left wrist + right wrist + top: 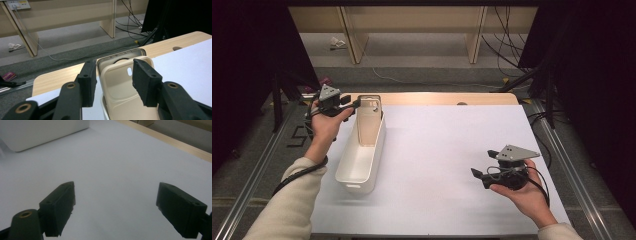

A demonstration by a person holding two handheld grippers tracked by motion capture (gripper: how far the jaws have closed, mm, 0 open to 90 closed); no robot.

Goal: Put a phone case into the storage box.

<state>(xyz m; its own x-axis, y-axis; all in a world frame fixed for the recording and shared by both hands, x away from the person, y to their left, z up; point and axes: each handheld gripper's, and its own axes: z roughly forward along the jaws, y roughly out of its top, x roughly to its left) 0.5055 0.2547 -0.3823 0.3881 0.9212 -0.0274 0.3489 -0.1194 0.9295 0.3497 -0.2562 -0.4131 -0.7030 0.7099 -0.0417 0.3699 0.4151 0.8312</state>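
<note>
The long white plastic bin (361, 152) lies at the left of the tabletop (447, 165), its narrow far end with a slotted handle hole reaching the bare wooden strip. Smooth, rounded walls, glossy cream inside. The left gripper (353, 106) sits at that far rim, jaws spread to either side of the end wall (126, 72) and not clenched on it. The risk, I judge: slick thin plastic could slip from the rubbery black pads, or a lift from one end could tip the bin. The right gripper (475, 173) hovers well apart over matte white sheet, jaws released.
</note>
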